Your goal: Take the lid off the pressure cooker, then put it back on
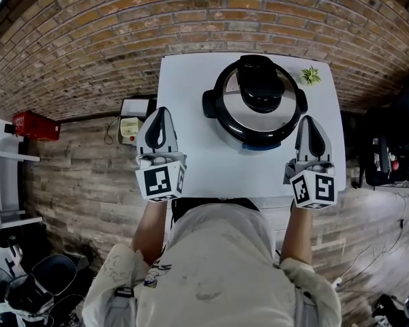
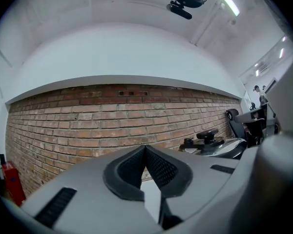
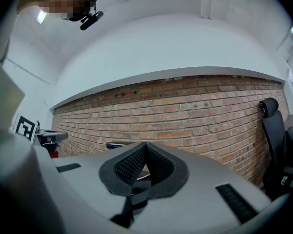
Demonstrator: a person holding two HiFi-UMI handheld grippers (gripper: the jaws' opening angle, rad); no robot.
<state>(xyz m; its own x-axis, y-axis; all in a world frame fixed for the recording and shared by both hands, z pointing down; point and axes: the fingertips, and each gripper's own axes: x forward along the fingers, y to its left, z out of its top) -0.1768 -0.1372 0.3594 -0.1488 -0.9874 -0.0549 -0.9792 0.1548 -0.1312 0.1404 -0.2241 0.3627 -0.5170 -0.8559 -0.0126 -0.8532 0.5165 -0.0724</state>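
Note:
The pressure cooker (image 1: 259, 107) stands at the back of the white table (image 1: 191, 162), its steel lid (image 1: 240, 114) on and a black handle (image 1: 259, 84) on top. My left gripper (image 1: 162, 110) hovers at the table's left edge, left of the cooker, jaws shut with nothing between them. My right gripper (image 1: 309, 118) sits just off the cooker's right front, also shut and empty. In the left gripper view the pads (image 2: 158, 169) meet at the tip of the left gripper (image 2: 145, 147), with the cooker (image 2: 217, 143) off to the right. The right gripper (image 3: 145, 144) faces the brick wall.
A small green plant (image 1: 310, 75) stands at the table's back right corner. A brick wall runs behind the table. On the floor to the left lie a white box (image 1: 133, 118) and a red extinguisher (image 1: 34, 125). A black office chair (image 3: 273, 130) stands to the right.

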